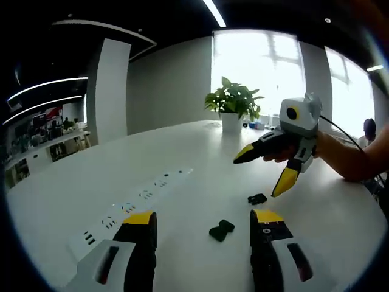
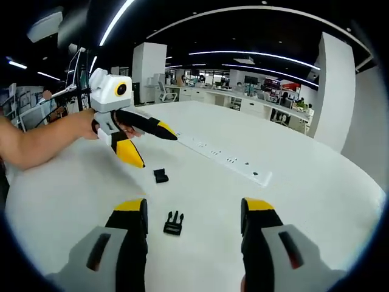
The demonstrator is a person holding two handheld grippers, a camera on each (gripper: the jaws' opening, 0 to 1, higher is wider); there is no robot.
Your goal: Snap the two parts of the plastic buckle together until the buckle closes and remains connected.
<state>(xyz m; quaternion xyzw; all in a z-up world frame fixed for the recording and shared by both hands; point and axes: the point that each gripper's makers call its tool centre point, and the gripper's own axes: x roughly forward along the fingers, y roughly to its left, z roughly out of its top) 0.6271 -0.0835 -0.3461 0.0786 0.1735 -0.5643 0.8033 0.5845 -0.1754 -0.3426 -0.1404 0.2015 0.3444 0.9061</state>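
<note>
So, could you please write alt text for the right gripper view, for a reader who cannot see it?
Two separate black buckle parts lie apart on a white table: the pronged part between the open right gripper jaws, the socket part farther off. The left gripper, held in a hand, hovers open above the socket part; a power strip crosses the table.

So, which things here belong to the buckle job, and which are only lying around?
For the job:
pronged buckle half
socket buckle half
left gripper, open
right gripper, open

Just there:
white table
socket strip set into the table
potted plant
</note>
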